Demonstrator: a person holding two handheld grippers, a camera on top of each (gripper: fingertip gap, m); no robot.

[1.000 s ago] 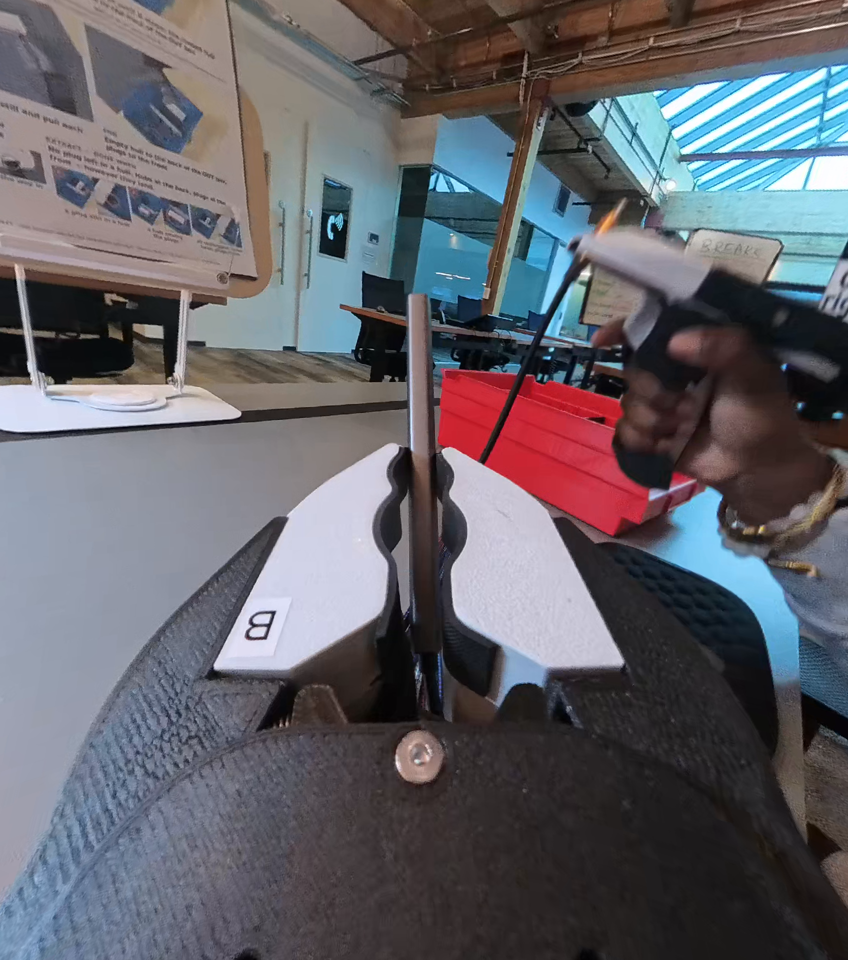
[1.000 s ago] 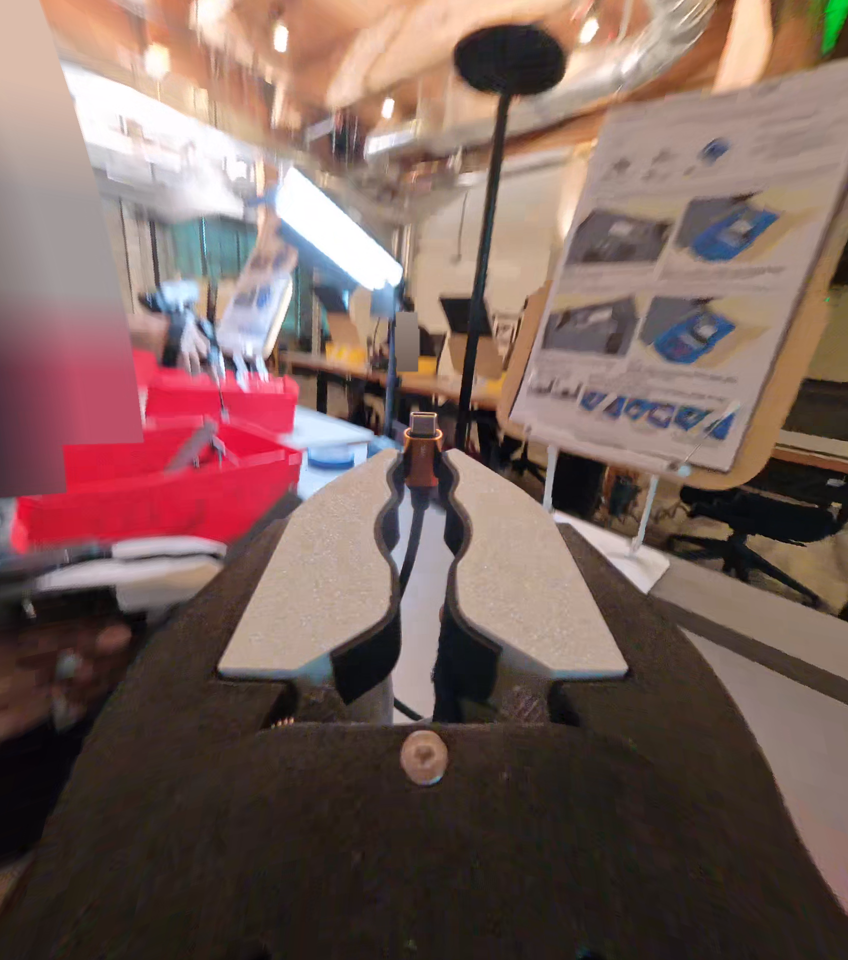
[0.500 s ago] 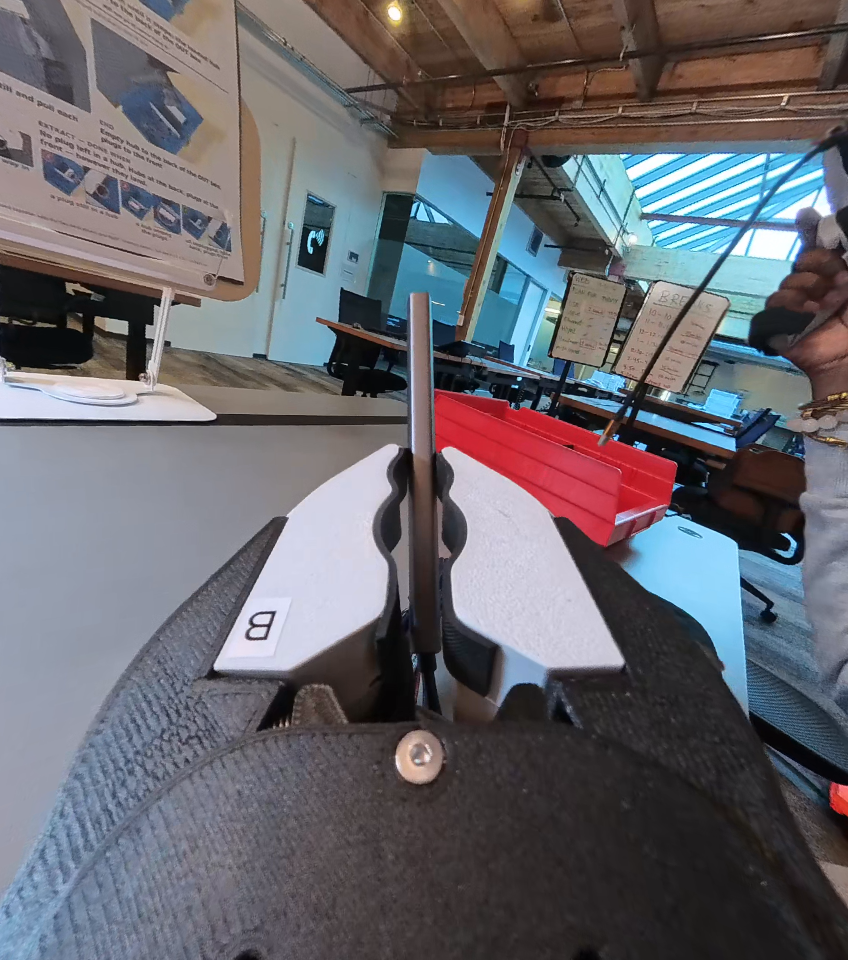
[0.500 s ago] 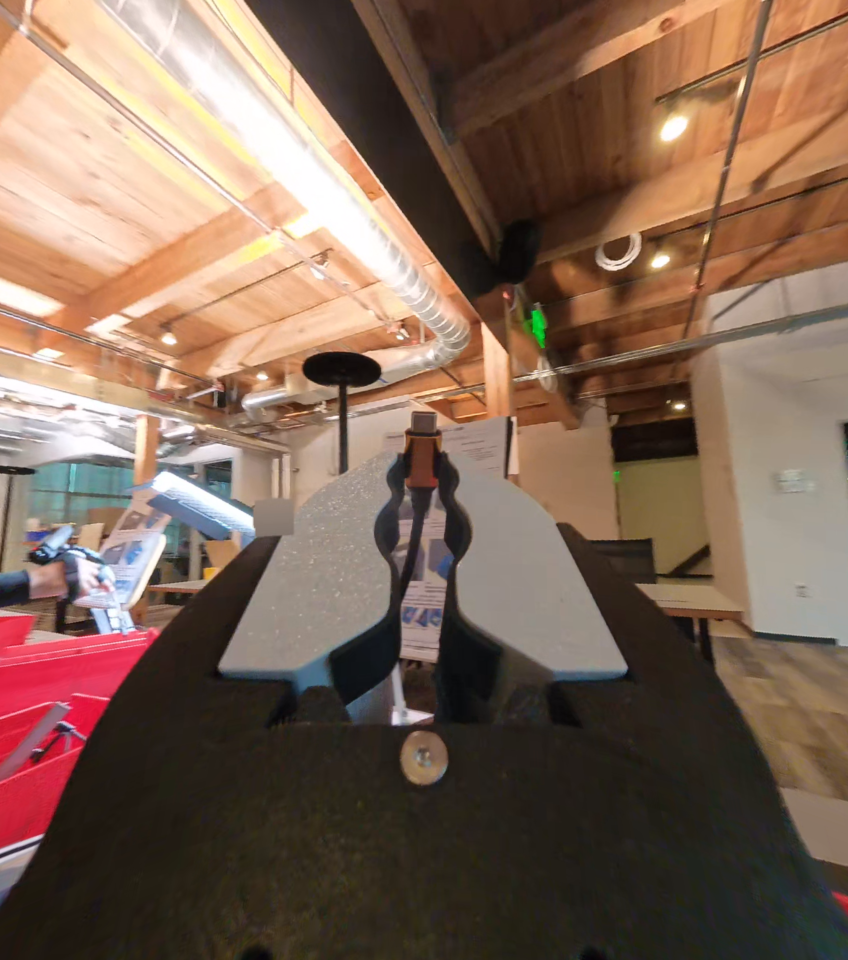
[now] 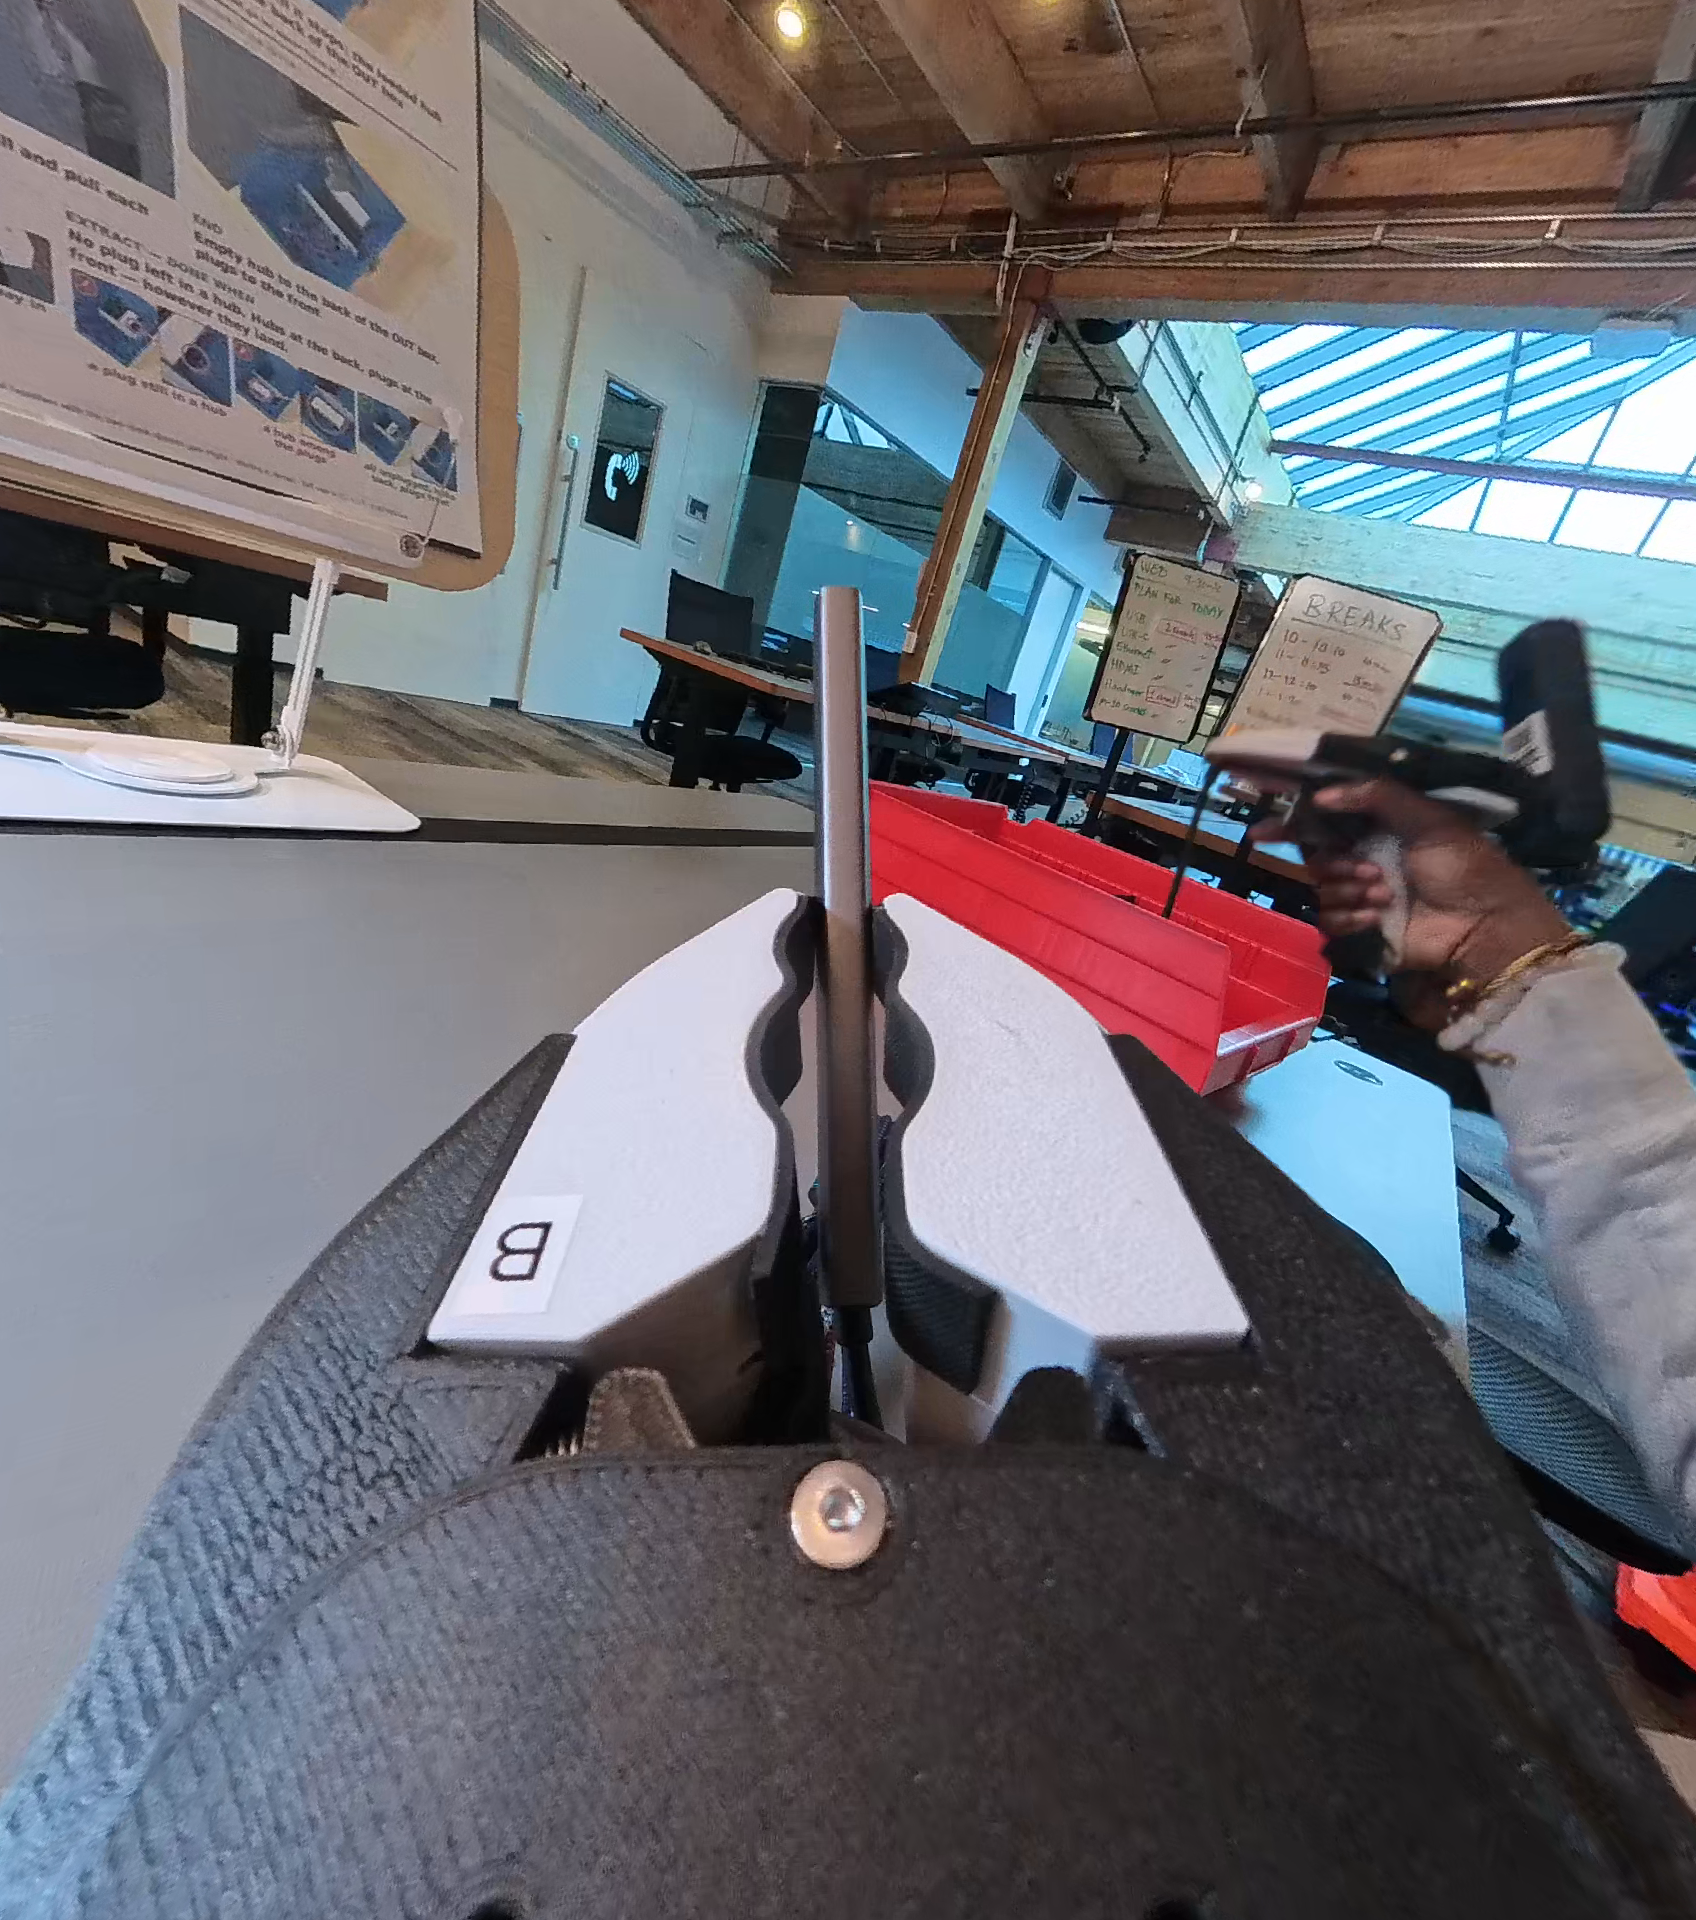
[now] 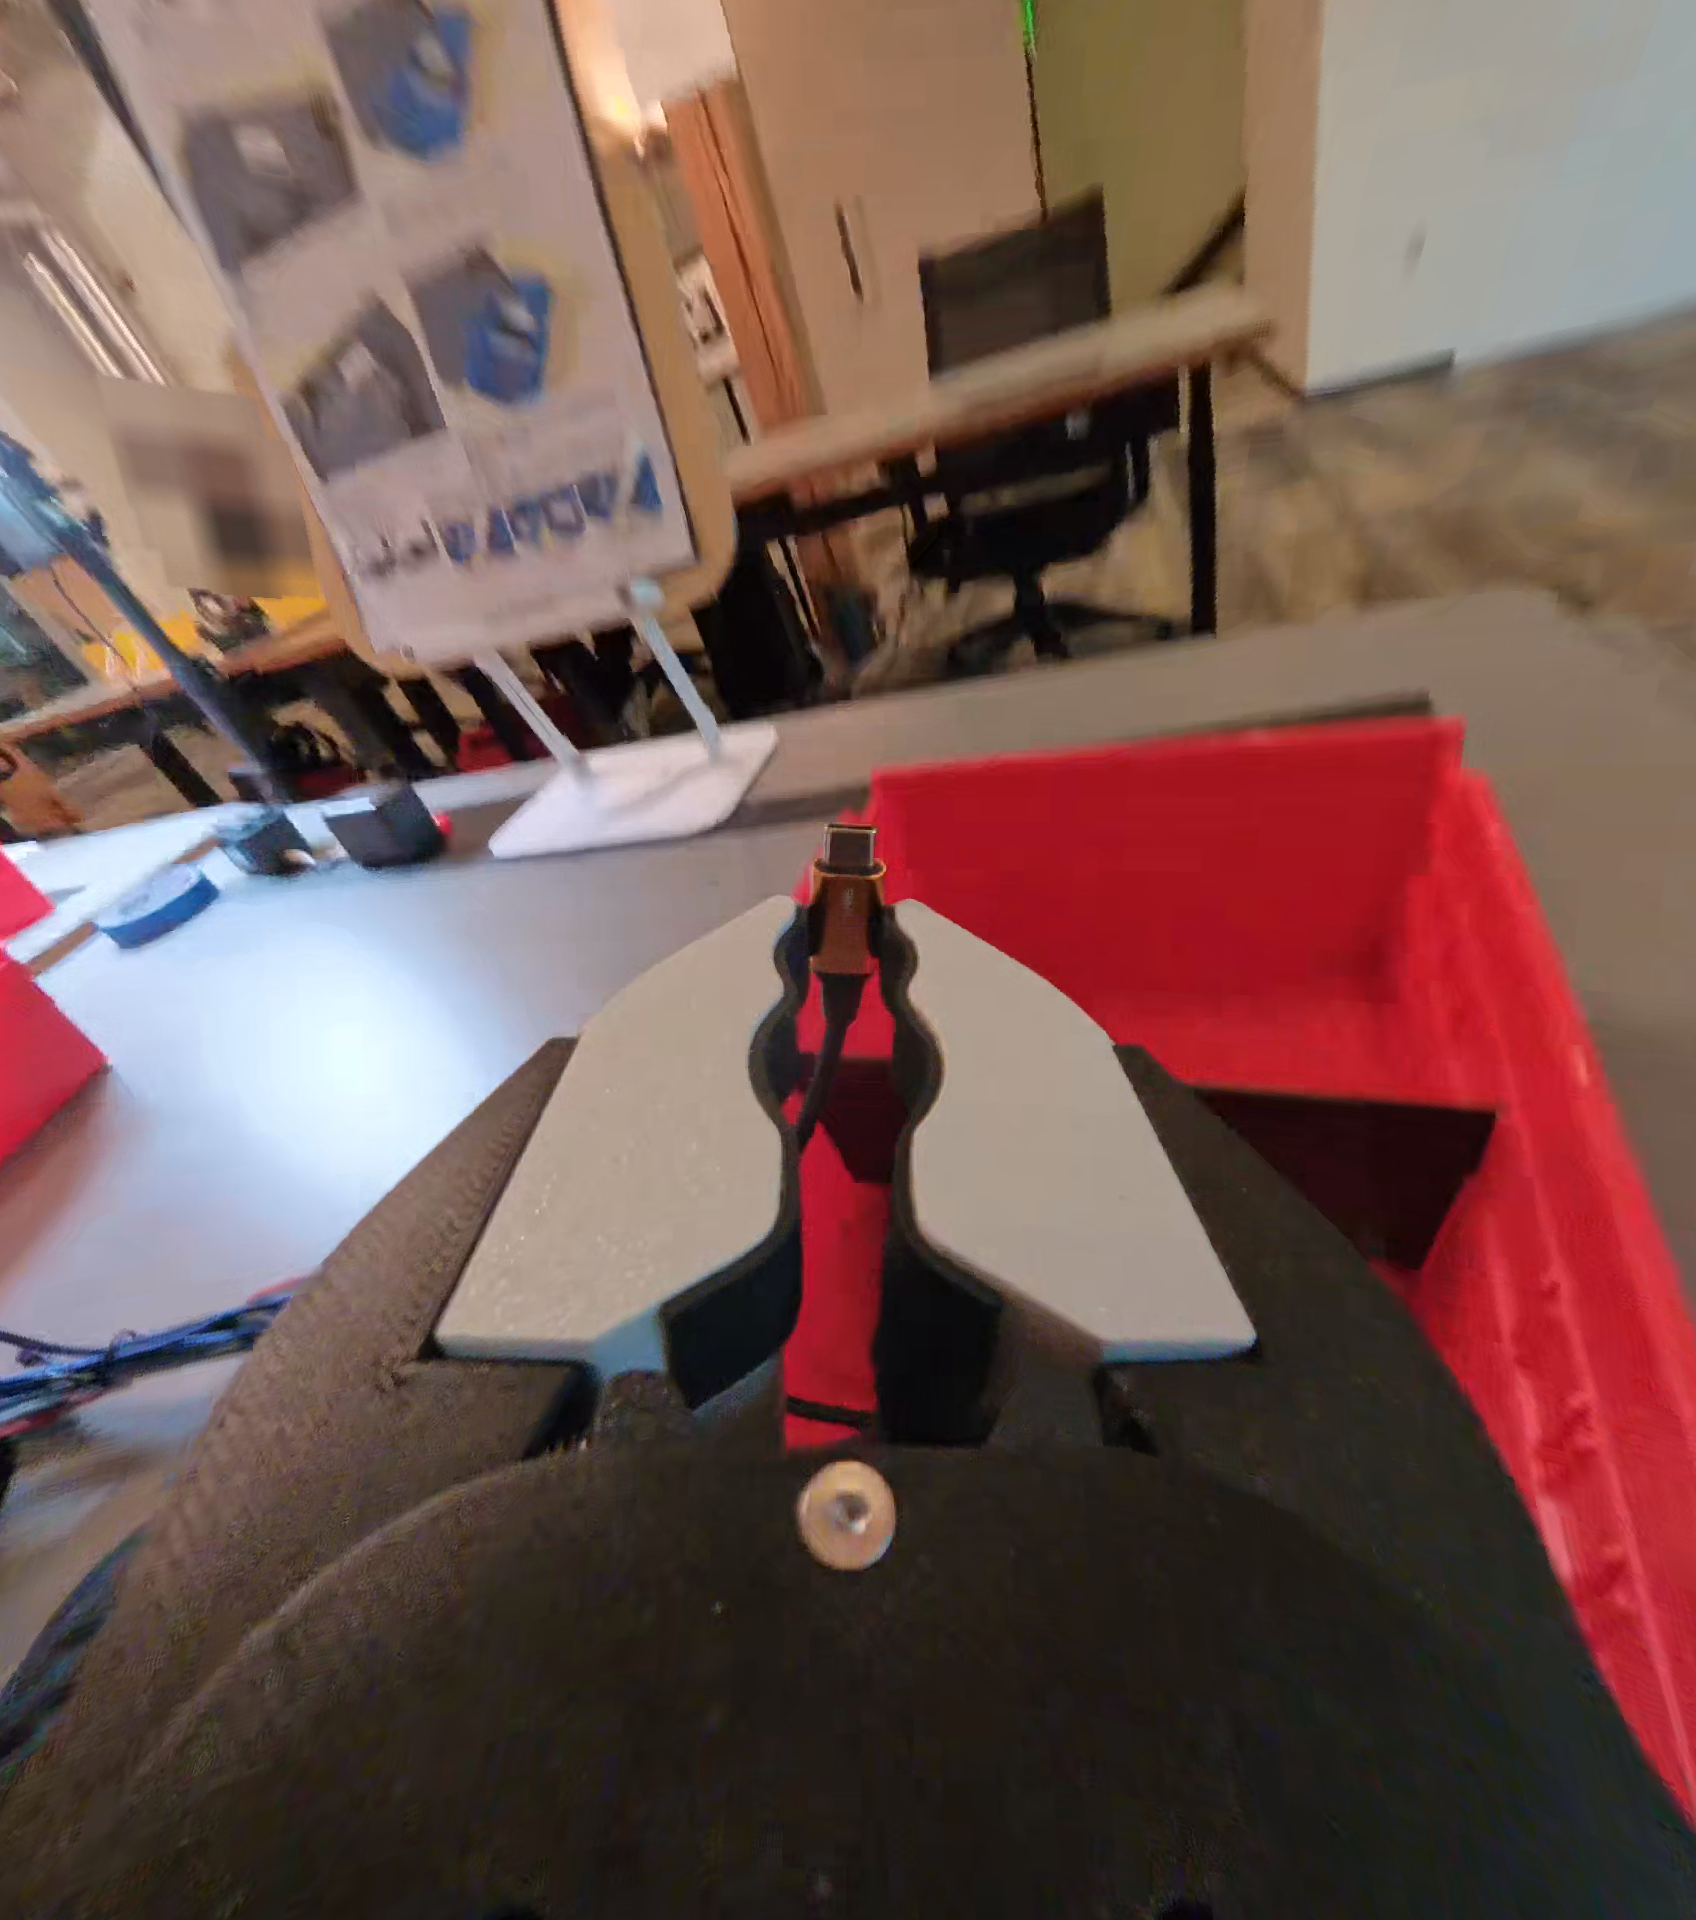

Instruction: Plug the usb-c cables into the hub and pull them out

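Hub (image 5: 842, 935): slim dark grey slab, seen edge-on, upright at frame centre of the left wrist view, poking past the fingertips; thin dark lead out of its lower end.
Left gripper (image 5: 842, 920): closed tight on the hub, grey fingers pressing both flat sides.
USB-C cable (image 6: 846, 914): orange metal collar, silver plug tip pointing up-frame, black cord dropping back between the fingers.
Right gripper (image 6: 846, 912): nearly closed, pinching the orange collar at the tips; also at right of the left wrist view (image 5: 1249, 753), held in a hand (image 5: 1415, 904), black cord hanging beneath.
Red bin (image 6: 1509, 1039): right half of the right wrist view, beneath the plug; interior visible is bare red, dark shadow near the fingers.
Grey table (image 5: 200, 1039): under both.
Instruction board (image 5: 169, 260): upper left, on white stand.
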